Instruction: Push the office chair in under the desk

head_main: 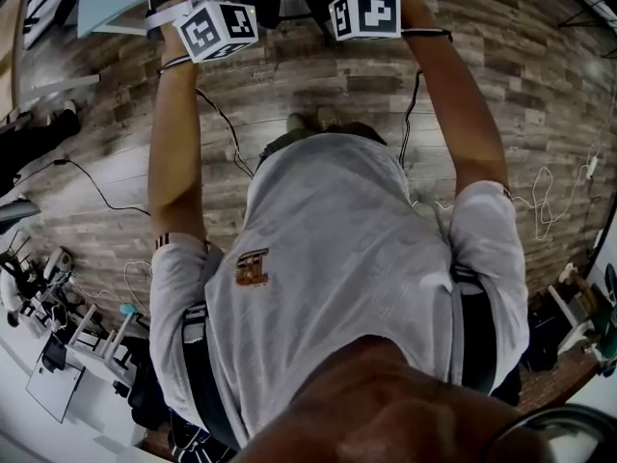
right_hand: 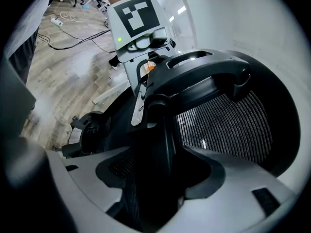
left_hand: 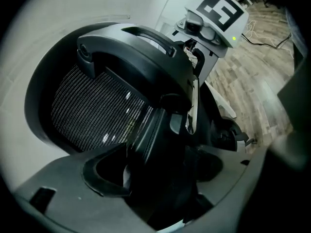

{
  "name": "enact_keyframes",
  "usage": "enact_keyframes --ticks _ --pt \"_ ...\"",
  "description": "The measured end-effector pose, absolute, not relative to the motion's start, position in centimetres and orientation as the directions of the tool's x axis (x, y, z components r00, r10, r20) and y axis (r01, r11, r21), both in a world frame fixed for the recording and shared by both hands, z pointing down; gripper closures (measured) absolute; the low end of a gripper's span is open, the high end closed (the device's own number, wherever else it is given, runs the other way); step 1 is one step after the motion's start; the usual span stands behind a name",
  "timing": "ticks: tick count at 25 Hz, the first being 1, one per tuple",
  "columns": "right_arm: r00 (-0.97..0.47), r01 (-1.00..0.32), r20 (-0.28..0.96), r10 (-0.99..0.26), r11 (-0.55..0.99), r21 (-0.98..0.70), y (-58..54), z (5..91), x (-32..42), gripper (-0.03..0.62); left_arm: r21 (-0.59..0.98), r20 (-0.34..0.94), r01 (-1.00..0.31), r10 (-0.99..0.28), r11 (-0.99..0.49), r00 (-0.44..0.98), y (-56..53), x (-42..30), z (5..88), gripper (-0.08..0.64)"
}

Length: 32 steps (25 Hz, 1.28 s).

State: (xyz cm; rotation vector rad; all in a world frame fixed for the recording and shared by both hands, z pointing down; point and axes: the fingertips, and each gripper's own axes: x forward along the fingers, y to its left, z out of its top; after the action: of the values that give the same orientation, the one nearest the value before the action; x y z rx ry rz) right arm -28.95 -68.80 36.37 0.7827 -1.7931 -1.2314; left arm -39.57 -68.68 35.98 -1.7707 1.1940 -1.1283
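Observation:
The black office chair [left_hand: 97, 110] has a mesh back in a thick plastic frame. In the left gripper view my left gripper [left_hand: 155, 178] is shut on the chair back's edge, one jaw on each side. My right gripper [right_hand: 155, 183] clamps the same back from the other side, with the mesh [right_hand: 228, 125] to its right. Each gripper view shows the other gripper's marker cube: the right gripper [left_hand: 218, 13] and the left gripper [right_hand: 138, 23]. In the head view both arms reach forward; the left gripper [head_main: 220, 29] and right gripper [head_main: 366, 13] are at the dark chair [head_main: 289, 8]. A pale desk [head_main: 106, 3] lies at top left.
A wood-plank floor [head_main: 521, 75] runs under me. A black cable [head_main: 96, 186] trails at the left and a white cable [head_main: 545, 205] at the right. Racks of equipment [head_main: 58, 326] stand at the lower left. Part of the chair's base mechanism [left_hand: 228, 135] shows low down.

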Motion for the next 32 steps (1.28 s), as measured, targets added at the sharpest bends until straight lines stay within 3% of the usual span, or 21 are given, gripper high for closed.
enact_keyframes --ticks 12,18,22,26,30,32 --pt "-0.449 -0.031 0.331 -0.83 0.384 0.923 -65.3 35.5 -28.7 0.334 -0.88 0.283 -0.316 -0.926 -0.355 0.25 -64.0 -39.7 35.0 0.204" --pt "-0.447 -0.132 0.307 -0.84 0.401 0.907 -62.4 33.5 -27.4 0.336 -0.832 0.255 -0.407 -0.912 -0.376 0.321 -60.0 -38.8 33.2 0.204" --pt "-0.497 -0.291 0.275 -0.823 0.457 0.841 -59.4 31.0 -26.6 0.336 -0.766 0.221 -0.499 -0.894 -0.407 0.39 -56.8 -37.6 31.1 0.206" --pt "-0.593 -0.456 0.228 -0.772 0.556 0.695 -56.6 28.7 -27.0 0.336 -0.66 0.156 -0.605 -0.868 -0.447 0.471 -54.0 -36.3 29.2 0.206" --pt "-0.7 -0.523 0.172 -0.693 0.662 0.536 -53.6 26.9 -27.9 0.342 -0.463 0.052 -0.717 -0.823 -0.522 0.565 -51.4 -34.9 26.6 0.206" --pt "-0.747 -0.54 0.129 -0.653 0.708 0.455 -52.4 26.1 -28.3 0.4 -0.332 -0.006 -0.749 -0.793 -0.574 0.61 -50.5 -34.5 25.5 0.212"
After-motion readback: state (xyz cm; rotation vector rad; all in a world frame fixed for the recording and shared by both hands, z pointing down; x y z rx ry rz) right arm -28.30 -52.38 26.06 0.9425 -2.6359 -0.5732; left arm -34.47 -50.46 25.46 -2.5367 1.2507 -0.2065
